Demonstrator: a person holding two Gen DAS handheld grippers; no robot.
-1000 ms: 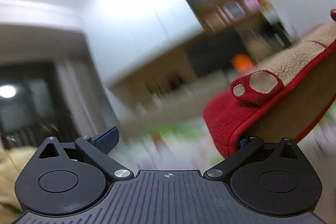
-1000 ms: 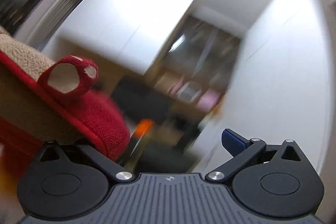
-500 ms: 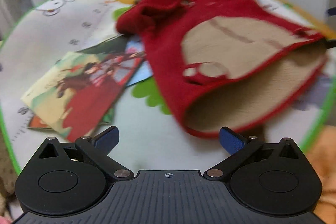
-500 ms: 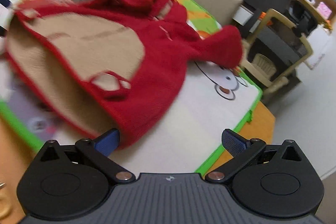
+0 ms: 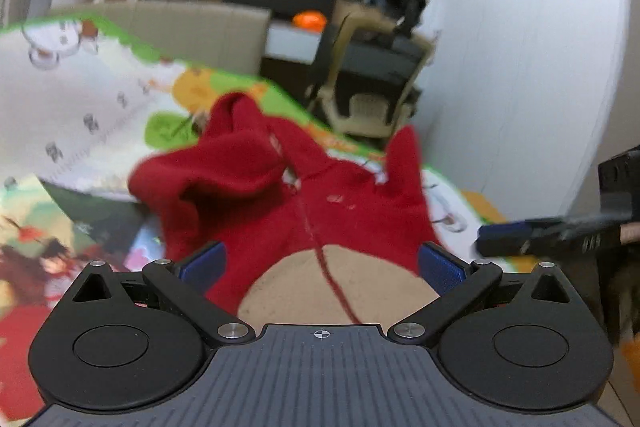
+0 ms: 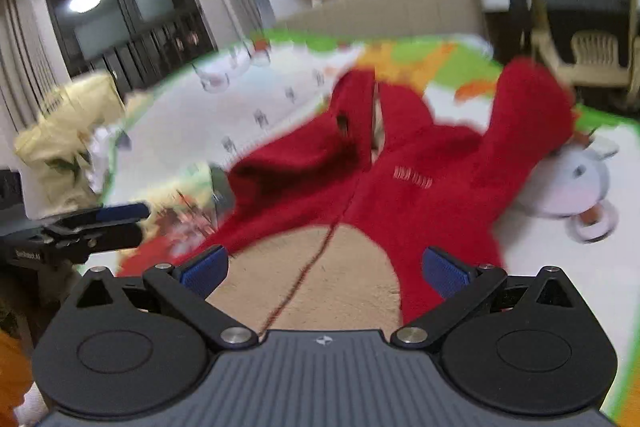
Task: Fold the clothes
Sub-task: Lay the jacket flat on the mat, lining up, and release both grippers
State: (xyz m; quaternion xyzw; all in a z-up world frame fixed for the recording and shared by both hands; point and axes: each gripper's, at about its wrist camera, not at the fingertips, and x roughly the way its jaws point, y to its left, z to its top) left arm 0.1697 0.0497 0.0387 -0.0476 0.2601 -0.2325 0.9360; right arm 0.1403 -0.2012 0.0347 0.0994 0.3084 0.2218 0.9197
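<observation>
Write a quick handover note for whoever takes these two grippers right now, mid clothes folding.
Left gripper: open, holding nothing, over the hem of the red fleece jacket.
Right gripper: open, holding nothing, over the same hem.
Jacket: lies front up on the play mat, tan belly patch nearest you, both sleeves out to the sides, hood at the far end.
Done: jacket laid out.
Left: every fold; sleeves in first, probably.
</observation>
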